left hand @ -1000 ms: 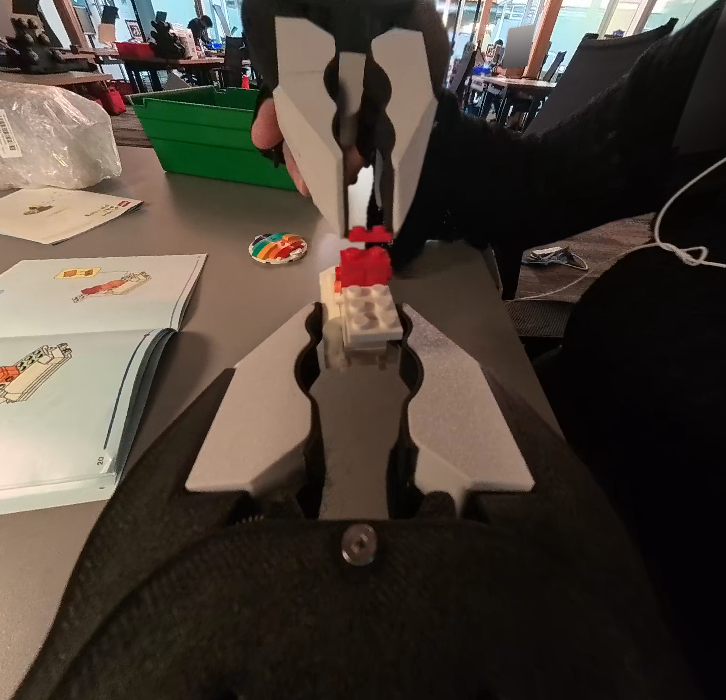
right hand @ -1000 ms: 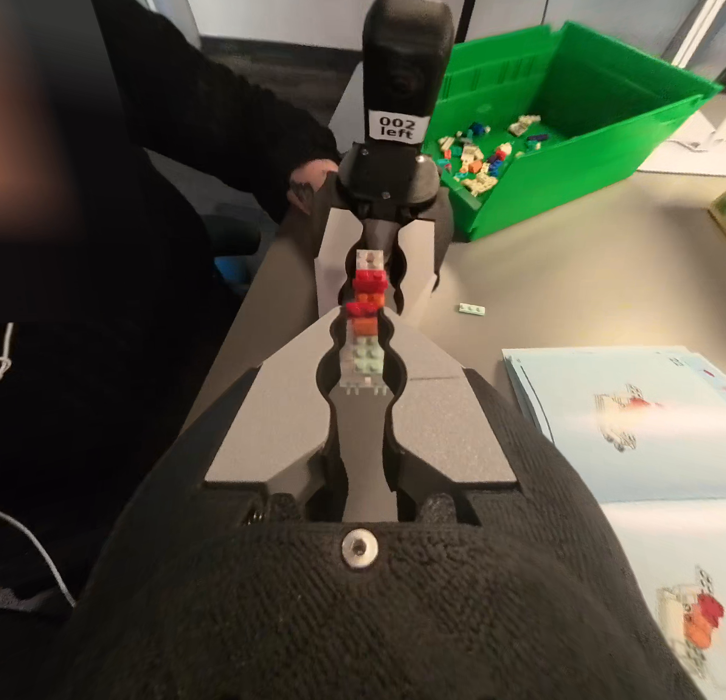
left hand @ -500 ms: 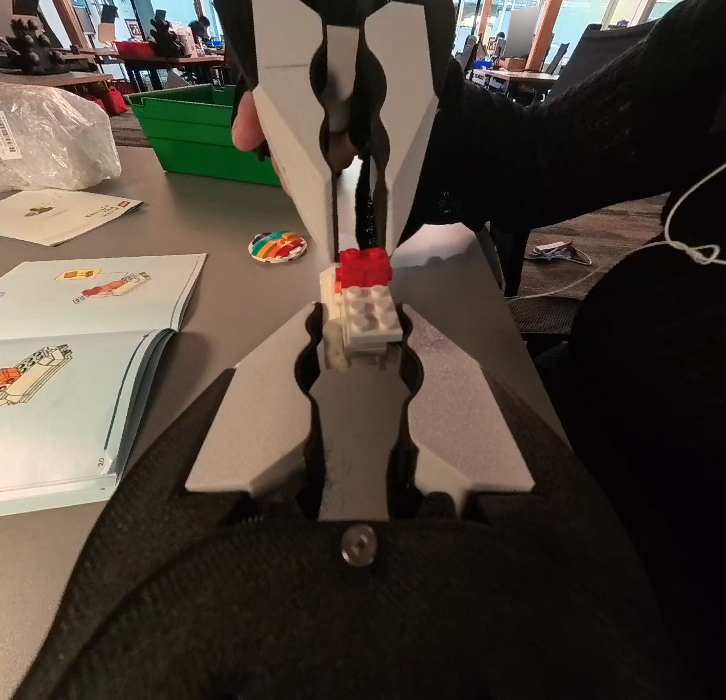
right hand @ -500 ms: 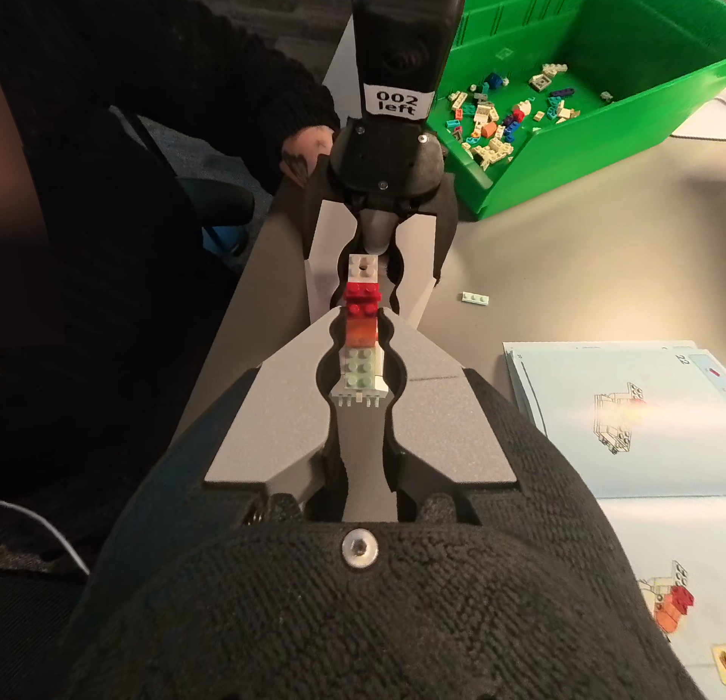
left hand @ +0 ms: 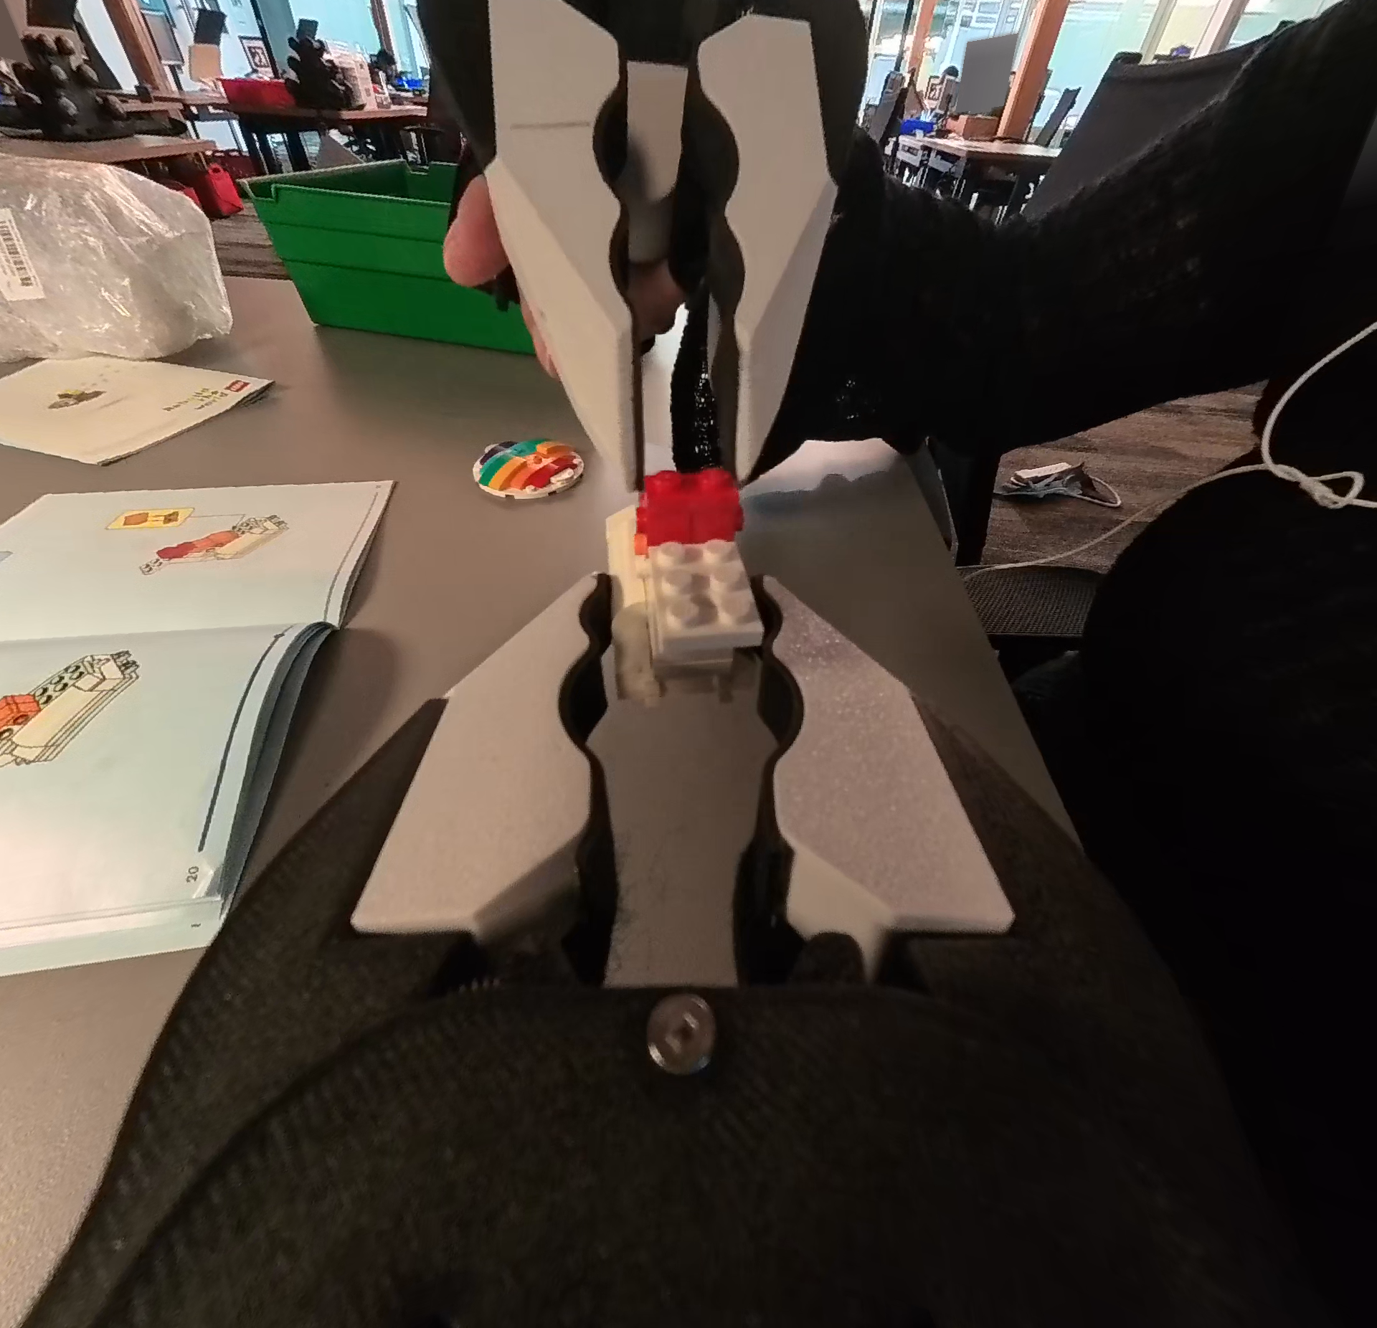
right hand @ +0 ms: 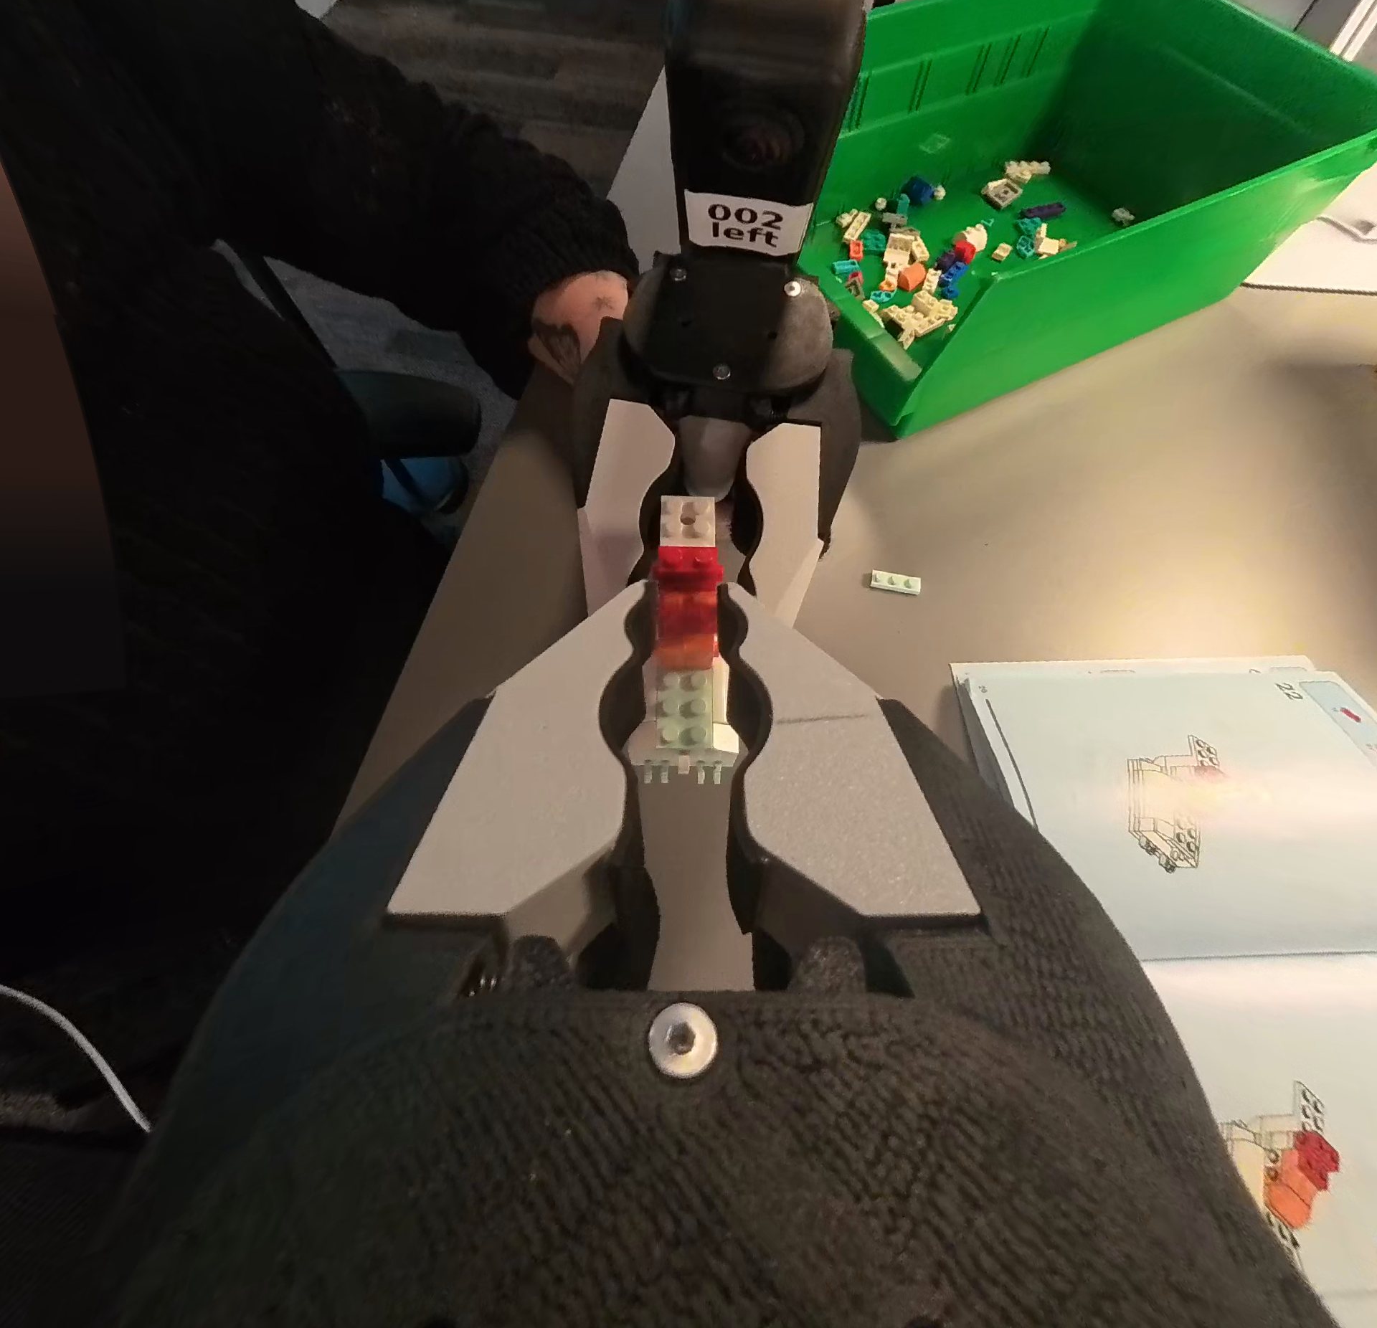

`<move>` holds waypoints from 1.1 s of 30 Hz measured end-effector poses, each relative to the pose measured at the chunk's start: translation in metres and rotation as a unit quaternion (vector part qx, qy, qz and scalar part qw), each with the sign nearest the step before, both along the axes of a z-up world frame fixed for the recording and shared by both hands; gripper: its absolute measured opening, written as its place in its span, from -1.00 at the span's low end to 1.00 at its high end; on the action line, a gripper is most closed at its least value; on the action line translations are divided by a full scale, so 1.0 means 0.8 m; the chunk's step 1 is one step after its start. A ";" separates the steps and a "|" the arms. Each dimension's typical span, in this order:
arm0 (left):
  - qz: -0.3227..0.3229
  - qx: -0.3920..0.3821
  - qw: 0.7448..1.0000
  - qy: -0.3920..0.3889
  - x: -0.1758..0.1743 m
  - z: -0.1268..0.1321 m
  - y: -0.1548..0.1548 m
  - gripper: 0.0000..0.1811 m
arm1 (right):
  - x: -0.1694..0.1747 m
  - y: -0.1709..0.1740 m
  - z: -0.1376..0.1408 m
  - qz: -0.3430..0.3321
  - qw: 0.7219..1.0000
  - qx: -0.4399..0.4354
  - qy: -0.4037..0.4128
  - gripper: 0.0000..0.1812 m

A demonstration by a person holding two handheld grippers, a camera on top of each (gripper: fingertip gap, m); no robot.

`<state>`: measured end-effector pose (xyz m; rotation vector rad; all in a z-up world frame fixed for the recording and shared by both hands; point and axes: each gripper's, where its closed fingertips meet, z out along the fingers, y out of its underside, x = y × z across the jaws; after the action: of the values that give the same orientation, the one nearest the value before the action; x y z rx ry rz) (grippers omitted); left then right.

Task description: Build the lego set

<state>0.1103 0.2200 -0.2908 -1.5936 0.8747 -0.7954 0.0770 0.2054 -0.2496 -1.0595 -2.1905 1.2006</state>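
My left gripper (left hand: 682, 581) is shut on the white end of a small lego build (left hand: 700, 599), held level above the table's edge. The build's far end is red (left hand: 689, 517). My right gripper (left hand: 685, 476) comes down from above, its tips closed around a small red plate (right hand: 687, 566) that sits on the red end. In the right wrist view my right gripper (right hand: 689, 588) straddles the build (right hand: 685, 711), which shows white, red, orange and pale green layers. The left gripper (right hand: 693, 547) faces it from beyond.
A green bin (right hand: 1118, 339) with several loose bricks stands at the back and also shows in the left wrist view (left hand: 387, 279). An open instruction booklet (left hand: 186, 584) lies beside me. A pale green plate (right hand: 896, 582), a round coloured disc (left hand: 527, 467) and a plastic bag (left hand: 97, 264) lie on the table. The left gripper's tips are roughly 5 cm from the right gripper's.
My right gripper has come down with the small red plate, from a gap above the build to resting on its red end. The left gripper has held still.
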 end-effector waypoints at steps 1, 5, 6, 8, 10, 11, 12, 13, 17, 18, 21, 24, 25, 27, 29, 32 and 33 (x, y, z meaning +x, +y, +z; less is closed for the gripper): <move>0.000 0.000 1.000 0.000 0.000 0.000 0.000 -0.60 | 0.000 0.000 0.000 -0.001 1.000 0.001 0.000 -0.85; 0.001 0.001 1.000 0.000 0.000 0.000 0.000 -0.60 | 0.000 0.000 -0.001 -0.002 1.000 0.010 0.004 -0.86; 0.003 0.001 1.000 -0.001 -0.001 0.000 0.001 -0.60 | 0.000 0.003 0.000 -0.006 1.000 0.014 0.006 -0.85; 0.008 -0.001 1.000 0.003 -0.002 -0.001 0.002 -0.60 | 0.002 0.011 0.002 -0.019 0.999 0.023 0.014 -0.82; 0.020 -0.001 1.000 0.014 -0.006 -0.004 0.006 -0.60 | 0.004 0.027 0.007 -0.046 0.998 0.030 0.030 -0.79; 0.028 -0.001 0.999 0.023 -0.008 -0.006 0.008 -0.60 | 0.006 0.039 0.008 -0.065 0.997 0.034 0.037 -0.79; 0.039 0.001 0.999 0.035 -0.012 -0.009 0.012 -0.60 | 0.009 0.052 0.006 -0.088 0.994 0.042 0.041 -0.78; 0.049 0.003 0.998 0.045 -0.015 -0.011 0.015 -0.60 | 0.013 0.066 0.002 -0.111 0.992 0.050 0.043 -0.77; 0.106 0.012 0.993 0.059 -0.033 -0.011 0.030 -0.60 | 0.025 0.110 -0.030 -0.187 0.980 0.059 0.030 -0.77; 0.111 0.018 0.992 0.064 -0.035 -0.010 0.031 -0.60 | 0.026 0.115 -0.042 -0.196 0.978 0.060 0.023 -0.77; 0.040 0.041 0.996 0.061 -0.011 -0.005 0.007 -0.60 | 0.020 0.116 -0.074 -0.196 0.980 0.047 -0.001 -0.76; -0.041 0.060 0.994 0.076 0.023 -0.010 -0.026 -0.60 | 0.001 0.101 -0.097 -0.172 0.985 0.029 -0.020 -0.76; -0.057 0.070 0.992 0.089 0.031 -0.013 -0.034 -0.60 | -0.005 0.097 -0.105 -0.162 0.986 0.035 -0.027 -0.76; -0.079 0.088 0.988 0.102 0.041 -0.016 -0.046 -0.60 | -0.020 0.086 -0.118 -0.137 0.988 0.054 -0.040 -0.76; -0.095 0.092 0.987 0.094 0.046 -0.013 -0.055 -0.60 | -0.037 0.076 -0.126 -0.115 0.990 0.069 -0.043 -0.75; -0.097 0.089 0.987 0.088 0.045 -0.010 -0.057 -0.60 | -0.060 0.077 -0.137 -0.098 0.989 0.093 -0.052 -0.75; -0.093 0.087 0.988 0.087 0.043 -0.009 -0.055 -0.60 | -0.066 0.079 -0.141 -0.096 0.989 0.093 -0.059 -0.76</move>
<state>0.1449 0.1759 -0.2982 -1.4561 1.2001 -0.6964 0.0238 0.2689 -0.3624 -1.2558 -2.1793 0.8509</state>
